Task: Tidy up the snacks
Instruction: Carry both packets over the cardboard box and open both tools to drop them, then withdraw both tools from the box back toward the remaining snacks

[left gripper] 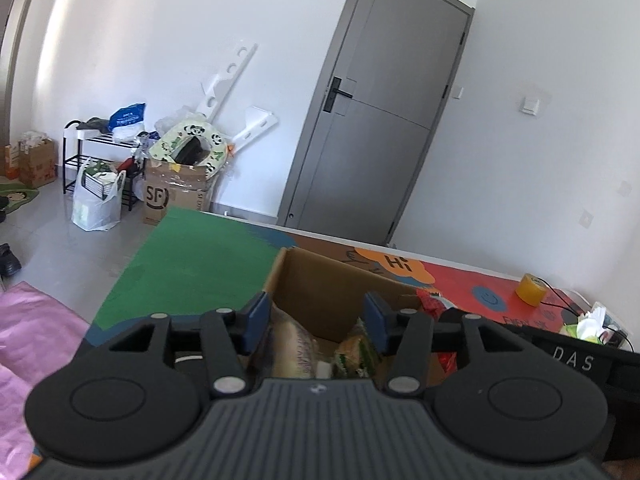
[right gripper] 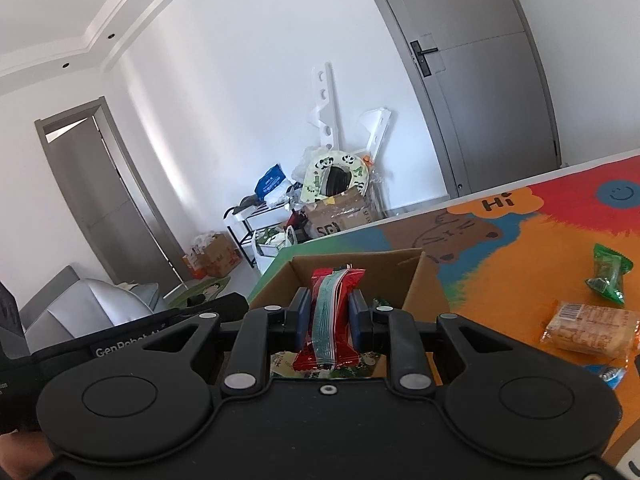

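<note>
An open cardboard box [left gripper: 320,276] [right gripper: 416,280] stands on the colourful table mat. Inside it lie a pale snack pack [left gripper: 290,348] and a green snack pack [left gripper: 356,354]. My left gripper [left gripper: 318,320] is open and empty above the box. My right gripper [right gripper: 330,316] is shut on a red snack packet [right gripper: 330,316] with a teal stripe, held over the box opening. On the mat to the right lie a green snack [right gripper: 608,274], an orange biscuit pack [right gripper: 590,330] and a blue wrapper [right gripper: 608,374].
A yellow tape roll [left gripper: 530,289], cables and a tissue pack [left gripper: 592,322] sit at the mat's right end. A pink cloth [left gripper: 28,344] lies to the left. Boxes, bags and a shoe rack [left gripper: 96,160] stand by the far wall beside a grey door [left gripper: 372,120].
</note>
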Available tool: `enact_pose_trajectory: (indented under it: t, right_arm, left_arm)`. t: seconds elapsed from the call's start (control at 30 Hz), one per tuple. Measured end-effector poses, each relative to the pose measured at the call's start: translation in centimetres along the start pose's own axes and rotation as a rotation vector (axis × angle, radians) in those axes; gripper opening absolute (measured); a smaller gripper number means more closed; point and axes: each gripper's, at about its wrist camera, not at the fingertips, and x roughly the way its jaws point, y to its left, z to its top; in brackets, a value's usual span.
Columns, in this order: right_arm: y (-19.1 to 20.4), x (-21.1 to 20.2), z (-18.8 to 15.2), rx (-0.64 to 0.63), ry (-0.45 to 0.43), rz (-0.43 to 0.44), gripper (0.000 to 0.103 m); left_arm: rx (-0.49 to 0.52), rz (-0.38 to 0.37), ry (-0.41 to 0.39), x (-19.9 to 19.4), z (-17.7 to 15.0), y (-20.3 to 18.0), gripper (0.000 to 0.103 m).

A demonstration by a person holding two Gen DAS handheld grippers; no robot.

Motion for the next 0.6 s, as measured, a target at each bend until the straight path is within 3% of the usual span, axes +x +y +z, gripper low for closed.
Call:
enact_pose_trajectory:
  t: [0.1,0.23,0.47,0.6]
  right_arm:
    - [0.1,0.1,0.0,0.009,0.005,0.011,0.03]
    - [-0.3,-0.8,0.1,0.024,-0.011,-0.016,0.03]
    - [-1.2,-2.6,-0.3,0.043,-0.019,-0.064,0.039]
    - [-2.0,-3.9,-0.8,0.059,-0.02,-0.096,0.052]
  left_arm:
    - [-0.007,0.01,-0.004,-0.2,0.1,0.3,0.055]
    - [-0.007,0.012,-0.003,-0.4,0.1,0.3,0.06]
    - [-0.001,0.007,-0.006,-0.7,0.0,-0.1,0.076]
    - [0.012,-0.015,0.01,-0.8,-0.2,-1.2,0.079]
